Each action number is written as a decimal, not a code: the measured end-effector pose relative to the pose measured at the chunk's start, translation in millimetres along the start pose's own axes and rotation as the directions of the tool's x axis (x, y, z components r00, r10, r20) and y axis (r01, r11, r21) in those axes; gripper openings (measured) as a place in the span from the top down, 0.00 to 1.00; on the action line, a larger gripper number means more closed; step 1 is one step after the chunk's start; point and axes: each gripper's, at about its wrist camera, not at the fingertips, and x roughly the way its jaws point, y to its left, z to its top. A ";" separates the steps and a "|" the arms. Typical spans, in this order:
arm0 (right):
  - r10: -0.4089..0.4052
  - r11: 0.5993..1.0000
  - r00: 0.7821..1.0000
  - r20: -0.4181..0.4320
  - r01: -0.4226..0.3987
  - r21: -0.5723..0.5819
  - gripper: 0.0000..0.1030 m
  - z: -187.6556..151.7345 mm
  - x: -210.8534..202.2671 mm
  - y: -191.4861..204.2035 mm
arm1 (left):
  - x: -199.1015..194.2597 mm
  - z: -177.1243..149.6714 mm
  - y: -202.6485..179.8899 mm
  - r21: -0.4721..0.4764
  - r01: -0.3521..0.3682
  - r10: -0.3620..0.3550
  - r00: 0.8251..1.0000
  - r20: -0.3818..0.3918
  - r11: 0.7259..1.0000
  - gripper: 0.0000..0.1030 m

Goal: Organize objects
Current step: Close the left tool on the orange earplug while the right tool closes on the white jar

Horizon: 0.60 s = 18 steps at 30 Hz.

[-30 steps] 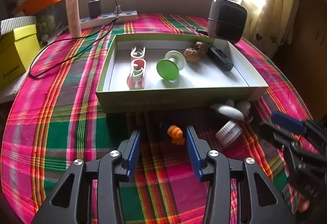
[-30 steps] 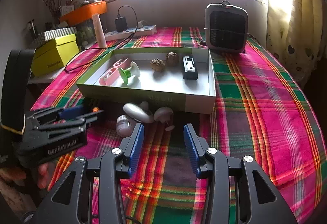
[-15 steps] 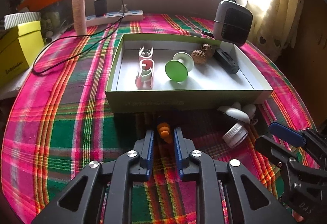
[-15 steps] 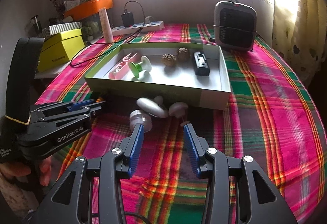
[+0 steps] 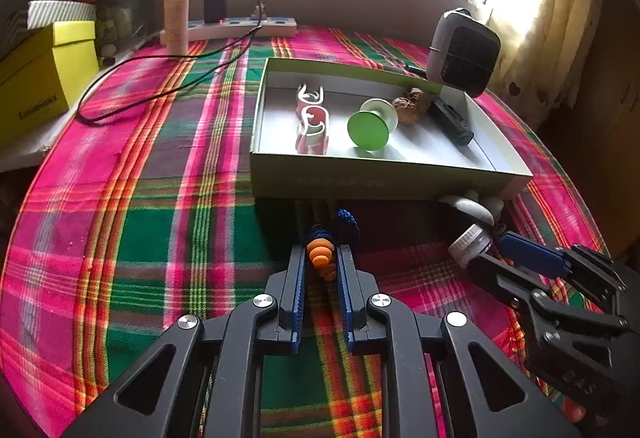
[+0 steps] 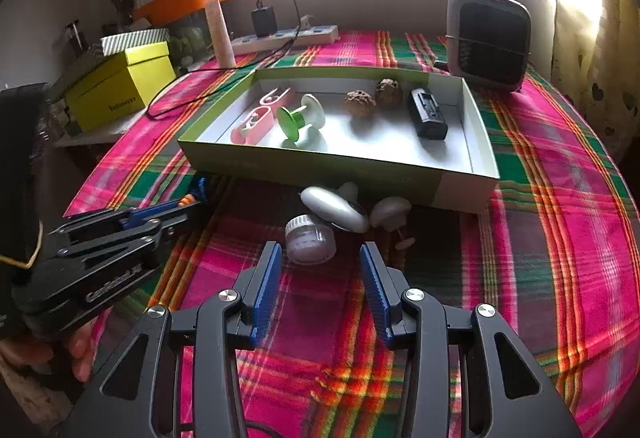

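Observation:
My left gripper [image 5: 322, 252] is shut on a small orange and blue earplug [image 5: 320, 256], in front of the green-walled tray [image 5: 360, 180]. The tray holds pink clips [image 5: 312, 118], a green spool [image 5: 370, 124], two walnuts [image 5: 406, 104] and a black device [image 5: 450, 118]. My right gripper [image 6: 318, 258] is open just short of a small clear jar with a white cap [image 6: 308, 238]. A white oval object [image 6: 334, 208] and a white mushroom-shaped piece [image 6: 390, 208] lie behind the jar, against the tray's front wall [image 6: 320, 166]. The left gripper shows in the right wrist view [image 6: 188, 200].
A grey heater [image 6: 490, 38] stands behind the tray's right corner. A power strip [image 5: 240, 28] with a black cable, a pale tube [image 5: 176, 10] and a yellow box [image 5: 40, 78] are at the back left. The plaid cloth [image 5: 140, 238] covers the round table.
My left gripper closed on the orange earplug and lifted it slightly. My right gripper moved forward toward the small jar and stayed open.

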 end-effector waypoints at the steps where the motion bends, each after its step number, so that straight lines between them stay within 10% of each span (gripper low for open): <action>1: -0.001 1.000 1.000 -0.001 0.001 -0.003 0.59 0.8 1.1 0.8 | -0.7 -0.4 1.3 -0.002 0.002 -0.002 1.000 0.001 1.000 0.86; 18: -0.040 0.999 0.999 -0.028 0.040 -0.029 0.59 6.9 15.2 9.8 | -1.8 -1.6 8.8 -0.020 0.032 -0.032 0.999 0.001 0.999 0.86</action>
